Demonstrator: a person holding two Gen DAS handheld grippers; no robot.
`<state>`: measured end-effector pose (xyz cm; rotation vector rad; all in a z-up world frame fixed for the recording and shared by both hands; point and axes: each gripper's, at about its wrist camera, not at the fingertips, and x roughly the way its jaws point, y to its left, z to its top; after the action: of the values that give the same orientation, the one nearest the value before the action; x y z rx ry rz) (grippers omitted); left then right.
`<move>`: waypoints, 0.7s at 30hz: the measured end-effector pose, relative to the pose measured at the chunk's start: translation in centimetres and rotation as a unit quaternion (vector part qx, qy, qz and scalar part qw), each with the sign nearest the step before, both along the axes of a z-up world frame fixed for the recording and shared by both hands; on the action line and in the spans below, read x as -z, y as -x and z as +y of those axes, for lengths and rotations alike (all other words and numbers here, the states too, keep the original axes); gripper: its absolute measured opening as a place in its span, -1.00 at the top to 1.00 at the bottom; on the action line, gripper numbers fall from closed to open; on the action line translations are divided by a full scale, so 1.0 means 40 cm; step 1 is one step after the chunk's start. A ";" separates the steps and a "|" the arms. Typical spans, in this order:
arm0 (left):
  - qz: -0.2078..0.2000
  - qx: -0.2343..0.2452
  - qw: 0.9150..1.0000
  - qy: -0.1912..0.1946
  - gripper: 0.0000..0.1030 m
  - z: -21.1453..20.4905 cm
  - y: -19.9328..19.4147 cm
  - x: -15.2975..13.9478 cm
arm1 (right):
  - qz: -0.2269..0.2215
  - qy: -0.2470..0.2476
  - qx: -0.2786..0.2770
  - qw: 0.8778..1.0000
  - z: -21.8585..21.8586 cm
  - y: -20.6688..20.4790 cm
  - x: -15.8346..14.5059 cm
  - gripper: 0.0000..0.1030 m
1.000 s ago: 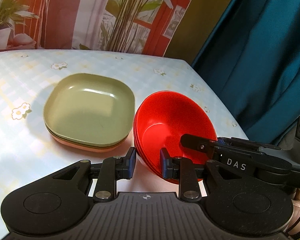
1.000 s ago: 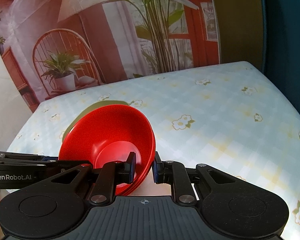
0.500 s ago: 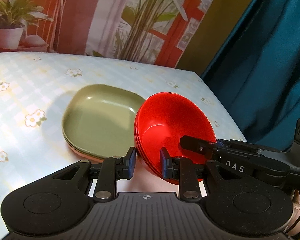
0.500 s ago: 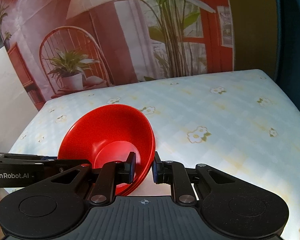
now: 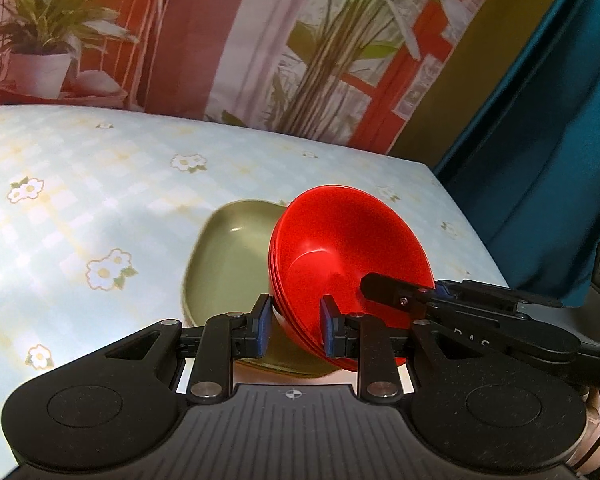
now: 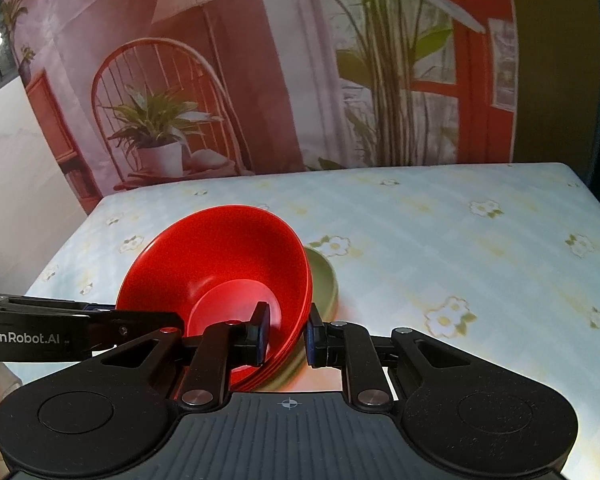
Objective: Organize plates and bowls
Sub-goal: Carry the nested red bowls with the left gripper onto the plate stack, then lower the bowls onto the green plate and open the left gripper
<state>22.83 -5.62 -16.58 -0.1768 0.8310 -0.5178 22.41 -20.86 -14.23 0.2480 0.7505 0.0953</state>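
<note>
A stack of red bowls (image 5: 340,248) is held between both grippers, tilted, above the table. My left gripper (image 5: 294,330) is shut on the stack's left rim. My right gripper (image 6: 286,334) is shut on its right rim (image 6: 300,280). The right gripper's fingers (image 5: 396,290) show in the left wrist view inside the bowl. A stack of square plates, green on top (image 5: 232,264), lies on the table just under and behind the bowls; its edge shows in the right wrist view (image 6: 326,280).
The table (image 5: 80,200) has a pale blue flowered cloth. A printed backdrop (image 6: 260,80) stands behind it, a teal curtain (image 5: 540,140) at the right, and a white wall (image 6: 16,180) at the left.
Both grippers carried the red bowls left, over the stack of plates. The plates now sit partly hidden behind the bowls. Both grips stayed shut.
</note>
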 end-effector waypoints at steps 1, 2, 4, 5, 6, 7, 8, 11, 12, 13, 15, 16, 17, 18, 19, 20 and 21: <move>0.002 -0.003 1.000 0.002 0.48 0.004 -0.007 0.004 | 0.001 0.000 -0.001 1.000 0.004 -0.007 0.003 0.68; 0.004 -0.005 1.000 0.003 0.48 0.006 -0.016 0.007 | 0.003 0.001 -0.002 1.000 0.009 -0.014 0.007 0.68; 0.007 -0.007 1.000 0.001 0.48 0.012 -0.027 0.016 | 0.006 0.001 -0.006 1.000 0.017 -0.028 0.015 0.69; 0.009 -0.008 1.000 0.000 0.48 0.013 -0.031 0.019 | 0.008 0.001 -0.007 1.000 0.021 -0.035 0.020 0.69; 0.010 -0.009 1.000 -0.002 0.48 0.015 -0.036 0.023 | 0.010 0.002 -0.008 1.000 0.025 -0.042 0.025 0.68; 0.012 -0.010 1.000 -0.003 0.48 0.016 -0.042 0.025 | 0.012 0.001 -0.009 1.000 0.028 -0.047 0.030 0.68; 0.014 -0.011 1.000 -0.003 0.48 0.018 -0.047 0.029 | 0.014 0.001 -0.010 1.000 0.033 -0.054 0.034 0.68; 0.019 -0.015 1.000 -0.003 0.48 0.024 -0.060 0.038 | 0.020 0.000 -0.011 1.000 0.039 -0.070 0.046 0.69; 0.020 -0.016 1.000 -0.002 0.48 0.026 -0.063 0.040 | 0.022 0.000 -0.011 1.000 0.042 -0.075 0.050 0.68; 0.022 -0.017 1.000 -0.001 0.48 0.028 -0.066 0.043 | 0.023 0.000 -0.011 1.000 0.044 -0.080 0.052 0.68; 0.024 -0.018 1.000 -0.001 0.48 0.031 -0.070 0.048 | 0.026 0.001 -0.013 1.000 0.047 -0.085 0.056 0.68; 0.025 -0.018 1.000 -0.002 0.48 0.031 -0.072 0.049 | 0.027 0.000 -0.013 1.000 0.047 -0.088 0.058 0.68; 0.025 -0.019 0.999 -0.002 0.48 0.032 -0.075 0.050 | 0.029 0.000 -0.014 0.999 0.048 -0.090 0.060 0.68; 0.026 -0.020 0.999 -0.003 0.48 0.033 -0.078 0.052 | 0.030 0.000 -0.014 0.999 0.048 -0.092 0.062 0.68; 0.027 -0.020 0.999 -0.002 0.48 0.033 -0.081 0.053 | 0.031 0.000 -0.013 0.999 0.049 -0.093 0.063 0.68; 0.027 -0.021 0.999 -0.003 0.48 0.033 -0.083 0.053 | 0.032 0.000 -0.013 0.999 0.049 -0.095 0.065 0.68; 0.028 -0.022 0.999 -0.004 0.48 0.033 -0.084 0.054 | 0.033 0.001 -0.013 0.999 0.049 -0.098 0.067 0.68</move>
<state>26.20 -4.30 -18.74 -0.2020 0.8810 -0.4699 26.32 -18.90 -16.89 0.2415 0.8189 0.1114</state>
